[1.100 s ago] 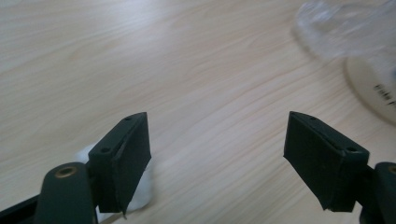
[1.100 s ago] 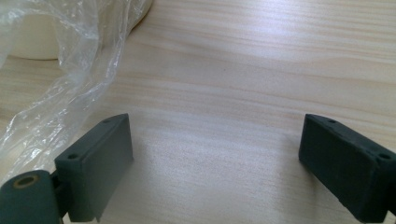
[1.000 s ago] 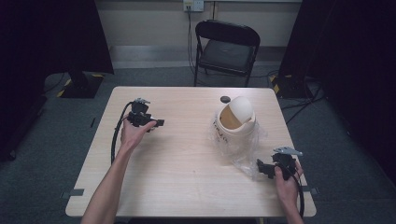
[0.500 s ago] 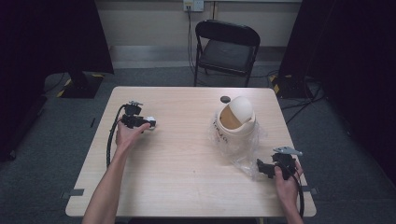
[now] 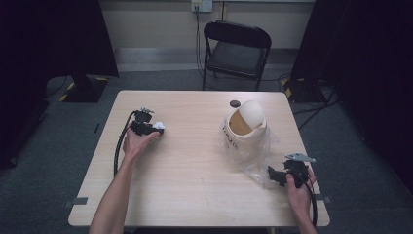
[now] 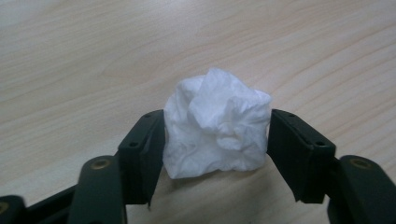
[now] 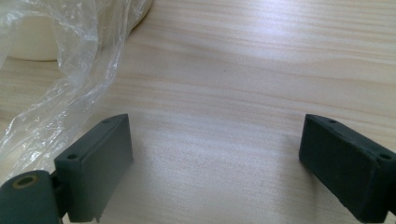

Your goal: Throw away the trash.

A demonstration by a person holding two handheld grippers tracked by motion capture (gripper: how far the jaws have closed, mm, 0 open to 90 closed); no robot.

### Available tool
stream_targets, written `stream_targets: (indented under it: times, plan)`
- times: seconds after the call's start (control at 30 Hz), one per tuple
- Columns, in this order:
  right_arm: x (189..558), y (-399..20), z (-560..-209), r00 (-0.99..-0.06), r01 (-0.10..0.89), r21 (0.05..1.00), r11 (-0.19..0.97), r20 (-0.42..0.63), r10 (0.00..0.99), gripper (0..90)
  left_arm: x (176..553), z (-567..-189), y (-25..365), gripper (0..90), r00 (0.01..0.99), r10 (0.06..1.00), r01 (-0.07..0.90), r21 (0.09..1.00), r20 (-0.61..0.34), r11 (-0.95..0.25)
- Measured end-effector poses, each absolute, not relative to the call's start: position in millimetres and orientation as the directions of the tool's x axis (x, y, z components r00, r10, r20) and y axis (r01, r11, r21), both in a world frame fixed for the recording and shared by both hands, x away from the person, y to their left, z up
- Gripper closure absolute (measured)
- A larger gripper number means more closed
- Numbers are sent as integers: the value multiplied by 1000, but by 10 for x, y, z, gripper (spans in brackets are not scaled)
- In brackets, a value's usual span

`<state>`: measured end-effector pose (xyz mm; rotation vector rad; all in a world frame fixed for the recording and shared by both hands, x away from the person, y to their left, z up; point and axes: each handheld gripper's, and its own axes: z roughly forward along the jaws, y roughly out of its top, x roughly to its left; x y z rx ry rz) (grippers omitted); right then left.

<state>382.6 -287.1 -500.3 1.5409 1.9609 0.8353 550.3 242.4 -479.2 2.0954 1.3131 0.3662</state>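
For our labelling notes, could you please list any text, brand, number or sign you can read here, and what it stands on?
Nothing can be read for certain.
Small bin: dark printing on its cream side wall, too small and blurred to read, partly behind its clear plastic bag.
Crumpled tissue, both grippers' jaws and the wooden table: no markings.

Table [image 5: 195, 195]: bin [image 5: 246, 127] stands right of centre, toward the far edge, inside a plastic bag [image 5: 253, 163] that spreads onto the tabletop toward the near right. Small disc [image 5: 235, 103], possibly a cap, lies just behind the bin. Left gripper [image 5: 157, 128] on the left half, a paper wad [image 6: 217, 123] between its jaws, touching both. Right gripper [image 5: 269, 174] at the near right corner, just beside the bag's edge. Chair [image 5: 237, 48] stands behind the table's far edge.
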Motion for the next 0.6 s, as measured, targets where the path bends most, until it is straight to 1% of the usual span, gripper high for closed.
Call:
stream_targets:
  times: [0.03, 0.07, 0.13, 0.23, 0.27, 0.3, 0.33, 0.4, 0.47, 0.57, 0.6]
  plan:
    - [3826, -2871, -5003, -229, 662, 730, 169, -17, 973, 86, 5505, -4809, 2387, 388, 472, 877, 702, 639, -87, -314]
    - [3826, -2871, -5003, -229, 662, 730, 169, -17, 973, 86, 5505, -4821, 2356, 389, 485, 873, 694, 633, -57, -344]
    - [3825, -2870, -5003, -230, 663, 730, 168, -15, 973, 87, 5504, -4835, 2338, 395, 476, 877, 697, 633, -58, -336]
    - [3826, -2870, -5003, -230, 663, 730, 168, -16, 973, 86, 5503, -4836, 2331, 442, 471, 881, 691, 638, -42, -339]
    - [3826, -2870, -5003, -229, 662, 730, 168, -16, 973, 86, 5497, -4832, 2329, 481, 471, 882, 688, 640, -36, -341]
    - [3826, -2870, -5003, -229, 662, 730, 168, -17, 973, 86, 5497, -4832, 2326, 546, 473, 880, 686, 642, -36, -343]
    - [3825, -2870, -5003, -229, 663, 730, 167, -15, 973, 86, 5495, -4831, 2320, 556, 479, 878, 681, 642, -26, -352]
    - [3826, -2871, -5003, -229, 662, 730, 169, -17, 973, 86, 5483, -4827, 2312, 649, 488, 872, 675, 644, -22, -361]
    - [3825, -2870, -5003, -229, 662, 730, 168, -16, 973, 86, 5472, -4822, 2308, 710, 491, 871, 673, 642, -18, -366]
    - [3826, -2871, -5003, -229, 662, 730, 168, -17, 973, 86, 5454, -4822, 2298, 748, 490, 871, 665, 651, -11, -366]
    - [3826, -2870, -5003, -229, 662, 730, 168, -16, 973, 86, 5439, -4822, 2303, 755, 487, 873, 674, 647, -25, -358]
